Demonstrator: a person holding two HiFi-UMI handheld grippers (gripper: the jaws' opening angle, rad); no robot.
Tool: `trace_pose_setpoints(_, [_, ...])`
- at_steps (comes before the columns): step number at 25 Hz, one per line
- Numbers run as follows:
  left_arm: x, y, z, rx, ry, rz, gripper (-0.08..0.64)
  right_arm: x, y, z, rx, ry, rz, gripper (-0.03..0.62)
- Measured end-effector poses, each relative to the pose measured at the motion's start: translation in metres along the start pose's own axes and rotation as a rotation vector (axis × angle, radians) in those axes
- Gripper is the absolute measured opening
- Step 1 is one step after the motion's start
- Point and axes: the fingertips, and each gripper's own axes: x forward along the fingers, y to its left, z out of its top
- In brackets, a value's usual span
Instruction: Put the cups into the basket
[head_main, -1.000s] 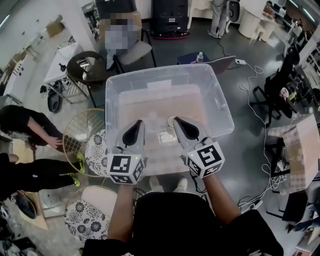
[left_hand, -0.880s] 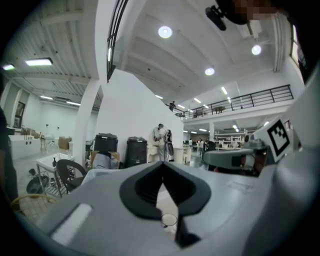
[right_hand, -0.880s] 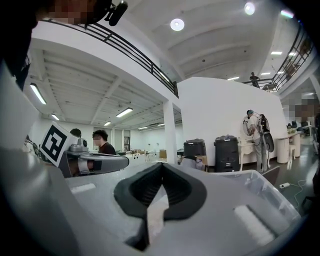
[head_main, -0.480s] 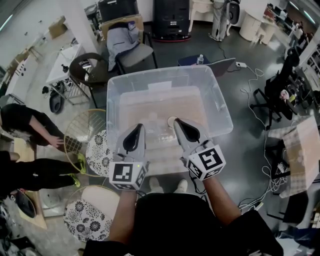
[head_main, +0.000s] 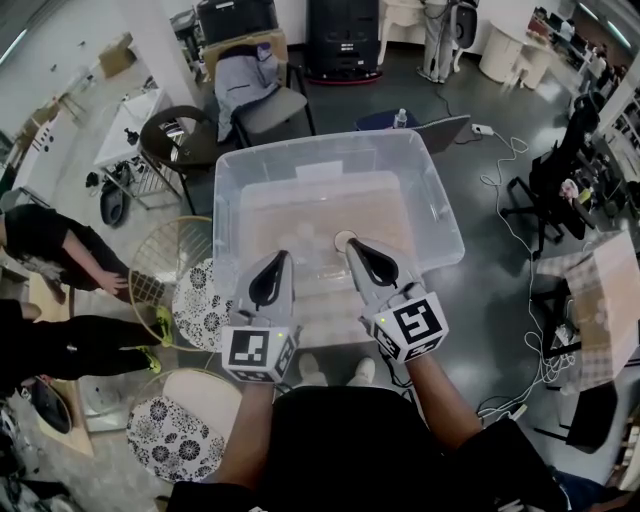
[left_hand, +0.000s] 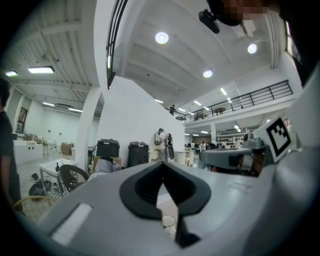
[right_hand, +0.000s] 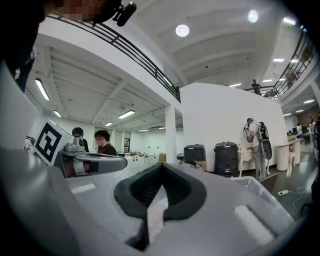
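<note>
A clear plastic bin (head_main: 440, 215) stands in front of me, holding a pale cup (head_main: 344, 241) and a few faint clear cups (head_main: 300, 236). Both grippers hover side by side over the bin's near rim, pointing forward. My left gripper (head_main: 279, 258) is shut and empty; in the left gripper view (left_hand: 162, 165) a small cup (left_hand: 168, 221) shows below through the slit under the jaws. My right gripper (head_main: 353, 245) is likewise shut with nothing in it (right_hand: 161, 165), its tip close to the pale cup.
A round wire basket (head_main: 165, 262) sits on the floor left of the bin, beside patterned cushions (head_main: 195, 295). A chair (head_main: 262, 100) and a dark round table (head_main: 175, 135) stand behind. People sit at far left (head_main: 45, 240). Cables (head_main: 520, 160) trail at right.
Both grippers stay shut and nearly still over the bin's near edge. The view has shifted very slightly.
</note>
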Motion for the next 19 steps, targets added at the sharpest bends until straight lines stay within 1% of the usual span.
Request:
trace_pose_setpoints(11, [-0.0058, 0.001, -0.0054, 0.0, 0.024, 0.006, 0.008, 0.0004, 0.0071, 0.0024, 0.002, -0.002, 0.027, 0.002])
trace_pose_setpoints(19, [-0.0046, -0.0021, -0.0092, -0.005, 0.024, -0.008, 0.008, 0.0018, 0.0093, -0.002, 0.002, 0.001, 0.036, 0.002])
